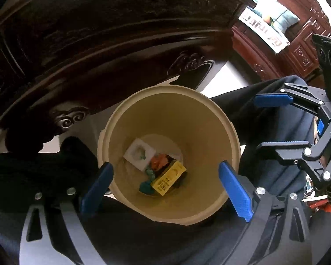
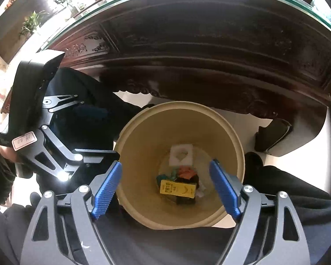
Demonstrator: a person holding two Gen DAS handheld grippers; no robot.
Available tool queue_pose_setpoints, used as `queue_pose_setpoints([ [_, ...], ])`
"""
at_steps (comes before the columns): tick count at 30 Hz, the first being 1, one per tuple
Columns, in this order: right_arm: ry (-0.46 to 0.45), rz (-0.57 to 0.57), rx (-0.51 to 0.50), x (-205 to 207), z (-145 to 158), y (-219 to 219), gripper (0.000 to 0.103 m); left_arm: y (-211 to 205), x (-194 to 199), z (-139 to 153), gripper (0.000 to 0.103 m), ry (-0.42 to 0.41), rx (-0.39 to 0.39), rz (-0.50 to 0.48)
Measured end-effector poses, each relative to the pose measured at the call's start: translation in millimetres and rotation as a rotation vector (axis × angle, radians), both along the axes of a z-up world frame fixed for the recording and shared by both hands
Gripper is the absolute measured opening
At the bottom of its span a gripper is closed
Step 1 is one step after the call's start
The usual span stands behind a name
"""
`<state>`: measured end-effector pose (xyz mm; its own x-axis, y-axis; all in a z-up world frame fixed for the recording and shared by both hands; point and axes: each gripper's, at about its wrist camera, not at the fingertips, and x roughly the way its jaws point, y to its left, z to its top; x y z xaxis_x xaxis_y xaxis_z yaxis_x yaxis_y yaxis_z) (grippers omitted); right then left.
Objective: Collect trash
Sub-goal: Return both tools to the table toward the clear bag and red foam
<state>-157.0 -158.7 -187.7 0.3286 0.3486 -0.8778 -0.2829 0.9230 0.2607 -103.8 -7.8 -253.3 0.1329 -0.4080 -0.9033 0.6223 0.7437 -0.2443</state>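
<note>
While aimed steeply down from the left wrist: left gripper (image 1: 165, 187) over a beige bin (image 1: 209, 214), blue pads (image 1: 235, 192) wide apart, nothing between them. In the bin's bottom: white foam piece (image 1: 139, 154), orange scrap (image 1: 160, 162), yellow box (image 1: 168, 177), teal scrap (image 1: 146, 187), all close together, some touching. At far right, right gripper (image 1: 273, 121), seen side-on, pads spread, nothing clamped. Behind the bin, dark carved table (image 1: 99, 44); around the bin, dark clothing (image 1: 143, 238) of the person.

From the right wrist: right gripper (image 2: 165, 190) likewise above the bin (image 2: 236, 132), pads (image 2: 108, 190) set well apart and empty. Same trash below: foam piece (image 2: 181, 154) farthest up, orange scrap (image 2: 186, 173) beneath it, yellow box (image 2: 177, 190) lying flat beside the teal scrap (image 2: 165, 176). At left, left gripper (image 2: 88, 132), partly shadowed, jaws parted. Glass-topped table (image 2: 209, 55) beyond, plants (image 2: 33, 22) at upper left.
</note>
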Motion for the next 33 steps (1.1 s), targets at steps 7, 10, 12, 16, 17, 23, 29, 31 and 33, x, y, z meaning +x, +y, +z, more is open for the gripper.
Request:
queue_pose_setpoints([
  [7,-0.006,-0.017,0.020,2,3,-3,0.079,-2,2,7,0.096,-0.014,-0.009,-0.003],
  [10,-0.025,-0.025,0.044,6,9,-8,0.079,0,7,21,0.096,-0.065,-0.007,0.001],
  [12,-0.045,-0.027,0.060,10,17,-11,0.080,2,11,34,0.096,-0.107,-0.011,0.012],
  [16,-0.099,-0.023,0.088,22,37,-14,0.081,8,23,69,0.096,-0.198,-0.036,0.047],
  [17,-0.117,-0.021,0.091,26,43,-14,0.082,10,27,78,0.096,-0.224,-0.040,0.058],
  [23,-0.257,-0.035,0.073,55,92,-18,0.087,21,62,137,0.096,-0.367,-0.065,0.138],
  [29,-0.417,-0.073,0.049,94,150,-20,0.095,25,117,194,0.099,-0.497,-0.094,0.218],
  [31,-0.448,-0.078,0.047,107,162,-21,0.095,22,136,208,0.099,-0.529,-0.091,0.236],
  [33,-0.475,-0.077,0.049,123,174,-22,0.095,19,155,217,0.099,-0.559,-0.080,0.261],
])
